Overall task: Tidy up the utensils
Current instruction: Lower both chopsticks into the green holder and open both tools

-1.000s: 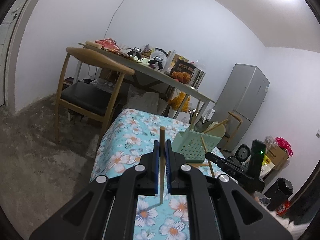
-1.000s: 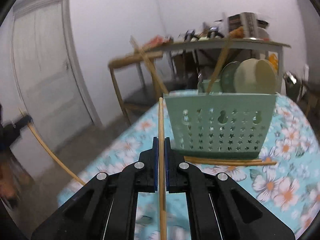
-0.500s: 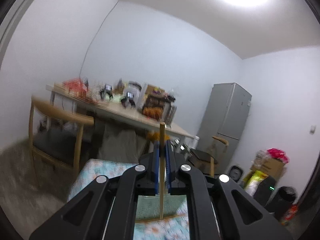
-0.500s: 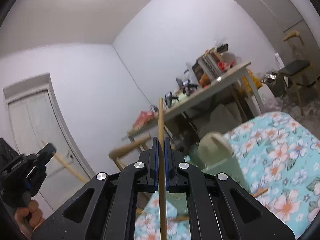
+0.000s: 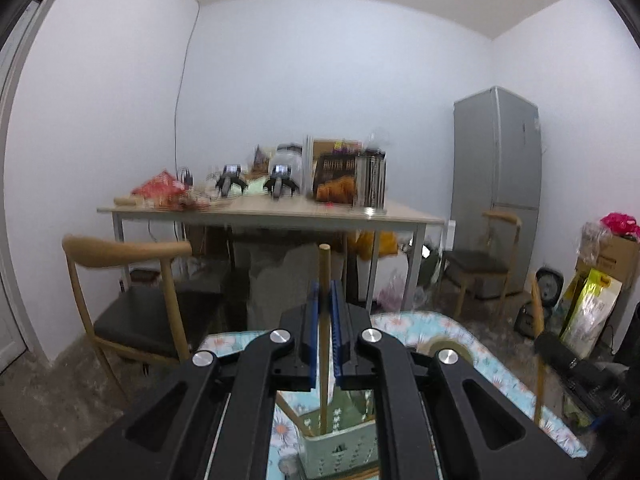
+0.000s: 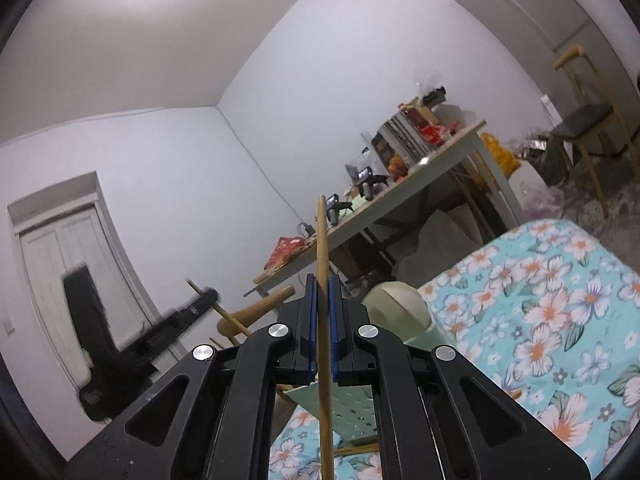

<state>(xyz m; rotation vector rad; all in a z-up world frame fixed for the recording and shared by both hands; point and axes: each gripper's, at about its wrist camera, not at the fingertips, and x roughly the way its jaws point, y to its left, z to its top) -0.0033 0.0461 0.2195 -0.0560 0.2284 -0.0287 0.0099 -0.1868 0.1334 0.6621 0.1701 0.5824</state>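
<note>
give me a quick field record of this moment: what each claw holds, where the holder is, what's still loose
left claw: shut on a wooden chopstick, lower tip over the green utensil holder
right claw: shut on another chopstick, standing roughly upright in view
holder location: on the floral tablecloth, below both claws
holder contents: pale rounded utensil; the rest cannot be made out
loose: a chopstick lying on the cloth at the holder's base
background: cluttered table, wooden chair, grey fridge

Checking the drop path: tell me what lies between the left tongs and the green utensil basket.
Only the held wooden chopstick: in the left wrist view it runs from the left tongs down to the green perforated plastic basket.
</note>
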